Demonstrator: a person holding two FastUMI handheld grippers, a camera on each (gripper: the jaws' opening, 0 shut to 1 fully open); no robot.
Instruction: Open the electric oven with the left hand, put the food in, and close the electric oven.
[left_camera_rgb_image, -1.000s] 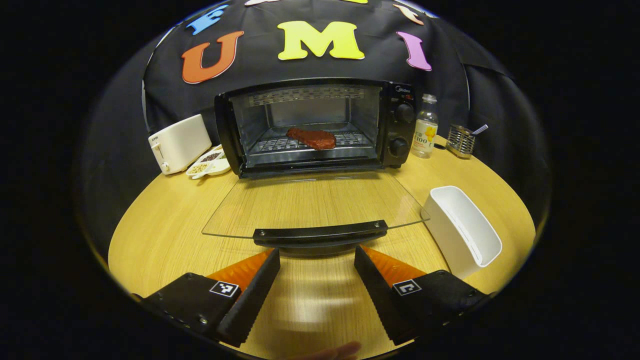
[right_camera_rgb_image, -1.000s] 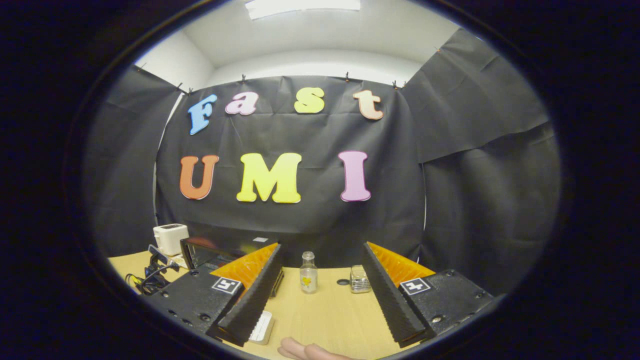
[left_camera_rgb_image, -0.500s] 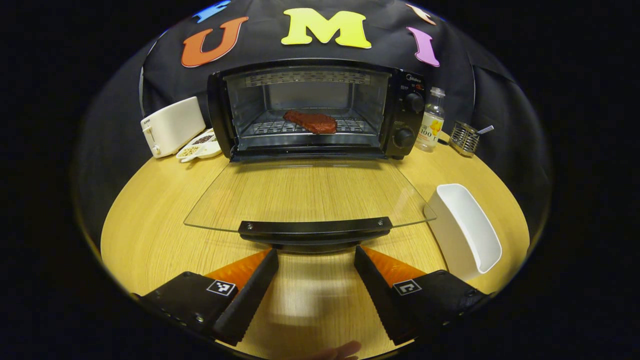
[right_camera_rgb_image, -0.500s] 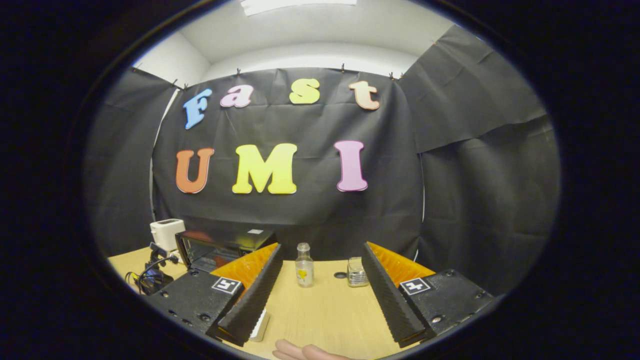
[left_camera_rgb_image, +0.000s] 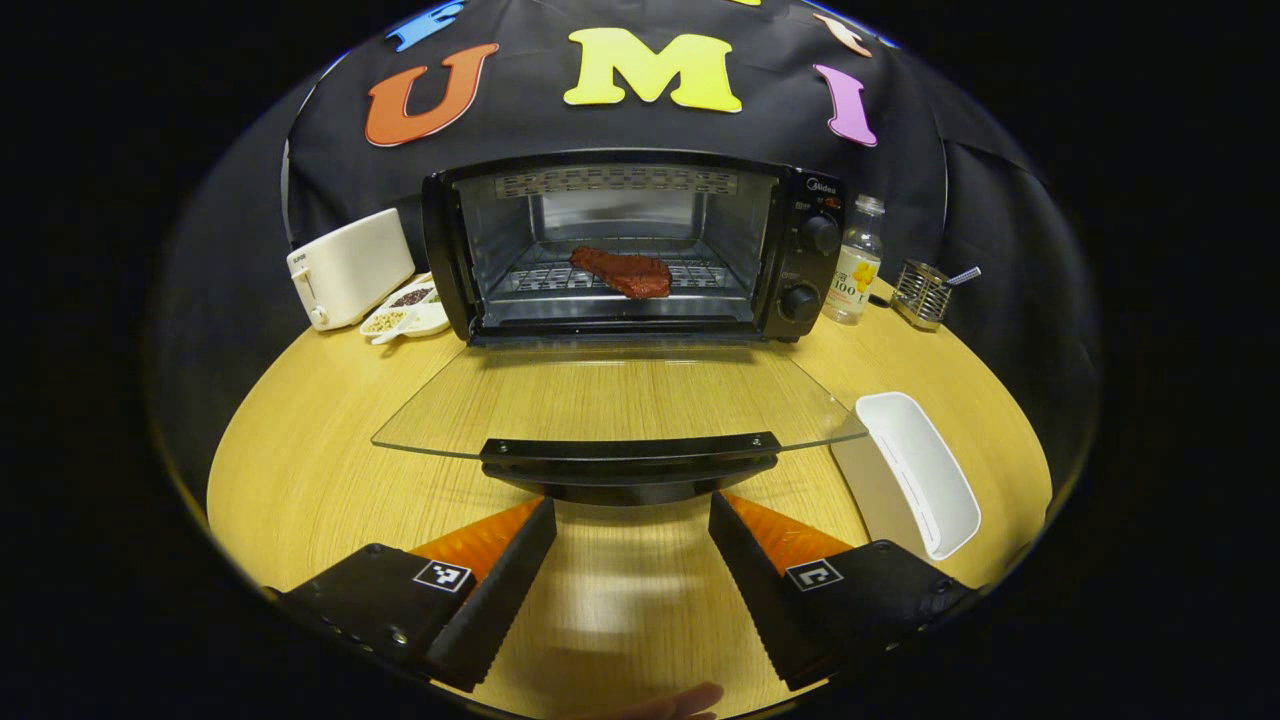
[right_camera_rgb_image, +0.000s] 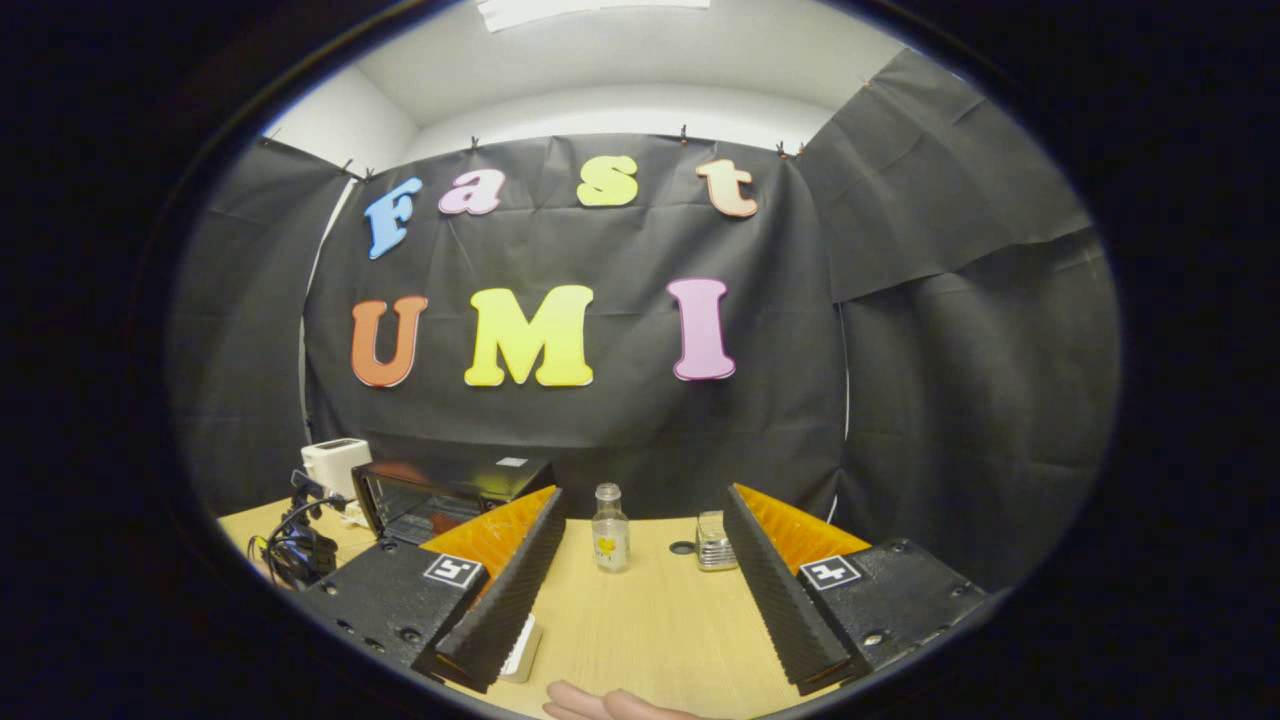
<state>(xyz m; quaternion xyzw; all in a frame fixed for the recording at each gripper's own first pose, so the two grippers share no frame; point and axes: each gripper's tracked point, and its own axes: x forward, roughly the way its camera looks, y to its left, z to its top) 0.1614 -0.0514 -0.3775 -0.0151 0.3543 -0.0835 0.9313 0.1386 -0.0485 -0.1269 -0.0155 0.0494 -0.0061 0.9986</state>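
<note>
Since half a second ago the left gripper (left_camera_rgb_image: 632, 510) has dropped slightly, so the oven (left_camera_rgb_image: 630, 245) sits lower in the left gripper view and the door handle (left_camera_rgb_image: 630, 458) now overlaps the fingertip line; left to right in that view: white toaster (left_camera_rgb_image: 350, 268); small dish of seeds (left_camera_rgb_image: 402, 318); oven with glass door (left_camera_rgb_image: 615, 395) folded flat open; steak (left_camera_rgb_image: 622, 272) on the rack inside; bottle (left_camera_rgb_image: 852, 262); wire holder (left_camera_rgb_image: 920, 295); white tray (left_camera_rgb_image: 915, 472) on the wooden table (left_camera_rgb_image: 300, 450); left gripper's fingers spread apart, empty, just under the handle, contact unclear; right gripper view barely changed: right gripper (right_camera_rgb_image: 645, 530) held above the table, fingers wide apart, nothing between them, oven (right_camera_rgb_image: 440, 492) off to its left.
</note>
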